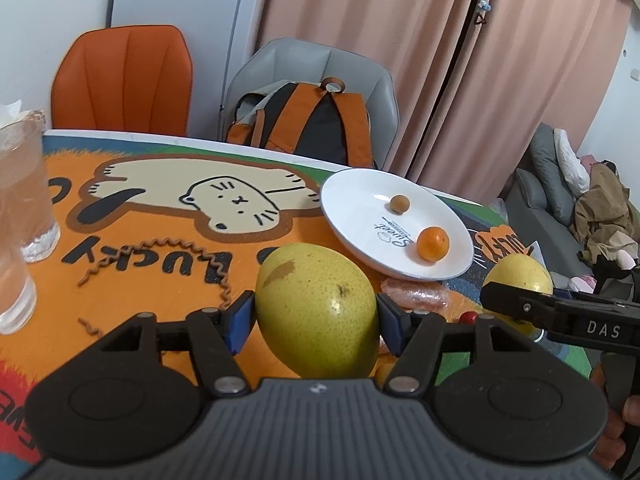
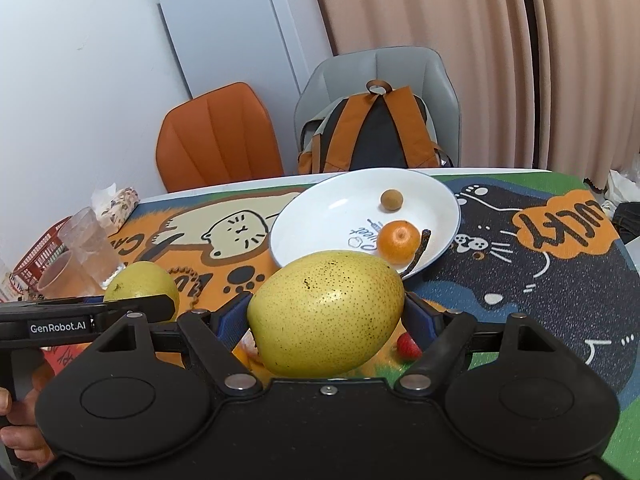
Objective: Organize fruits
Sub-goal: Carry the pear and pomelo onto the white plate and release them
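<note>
My left gripper [image 1: 316, 314] is shut on a yellow-green pear [image 1: 316, 312] and holds it above the cartoon table mat. My right gripper [image 2: 328, 316] is shut on a second yellow pear [image 2: 326, 312], also seen from the left wrist [image 1: 520, 276]. The left pear shows in the right wrist view [image 2: 140, 286]. A white plate [image 1: 360, 200] lies beyond both grippers and holds a small orange [image 1: 433, 244] and a small brown fruit [image 1: 399, 204]. The plate shows in the right wrist view too [image 2: 320, 224], with the orange [image 2: 398, 242] and brown fruit [image 2: 391, 199].
Clear glasses [image 1: 20, 184] stand at the left of the table. A red strawberry [image 2: 408, 346] and orange segments [image 2: 246, 346] lie on the mat under the right gripper. An orange chair [image 1: 124, 76] and a grey chair with a backpack [image 1: 312, 120] stand behind the table.
</note>
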Demonstrator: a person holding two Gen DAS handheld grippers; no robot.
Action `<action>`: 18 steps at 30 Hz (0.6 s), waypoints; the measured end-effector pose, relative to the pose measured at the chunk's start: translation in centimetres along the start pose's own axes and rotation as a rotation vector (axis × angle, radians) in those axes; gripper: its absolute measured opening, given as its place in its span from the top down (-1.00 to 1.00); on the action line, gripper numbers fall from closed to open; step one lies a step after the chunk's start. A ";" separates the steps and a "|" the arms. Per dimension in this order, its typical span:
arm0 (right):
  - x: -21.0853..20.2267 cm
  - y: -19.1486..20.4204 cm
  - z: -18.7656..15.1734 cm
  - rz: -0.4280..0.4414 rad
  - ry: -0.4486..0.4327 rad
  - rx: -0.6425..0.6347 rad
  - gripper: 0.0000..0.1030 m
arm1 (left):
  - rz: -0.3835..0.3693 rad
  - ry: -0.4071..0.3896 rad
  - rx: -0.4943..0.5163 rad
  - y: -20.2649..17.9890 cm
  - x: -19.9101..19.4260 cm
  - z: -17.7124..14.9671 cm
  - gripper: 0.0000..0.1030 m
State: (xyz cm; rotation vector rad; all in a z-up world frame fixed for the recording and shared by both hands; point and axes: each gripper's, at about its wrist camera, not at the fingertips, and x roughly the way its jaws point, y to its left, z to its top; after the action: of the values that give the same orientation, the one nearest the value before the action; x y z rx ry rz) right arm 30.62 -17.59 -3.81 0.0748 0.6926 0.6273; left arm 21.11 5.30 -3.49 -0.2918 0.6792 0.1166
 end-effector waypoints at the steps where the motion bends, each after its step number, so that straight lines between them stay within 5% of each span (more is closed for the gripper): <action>1: 0.2 -0.1 0.1 -0.002 0.000 0.001 -0.48 | -0.003 0.001 0.002 -0.1 0.2 0.1 -0.21; 18: 3.9 -1.7 2.6 -0.001 0.019 0.002 -0.48 | -0.012 0.015 0.020 -1.3 4.1 2.9 -0.21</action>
State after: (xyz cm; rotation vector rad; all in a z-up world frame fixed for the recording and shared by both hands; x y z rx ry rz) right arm 35.41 -16.42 -4.53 0.0705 0.7121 0.6269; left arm 26.30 4.98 -3.62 -0.2775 0.6933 0.0959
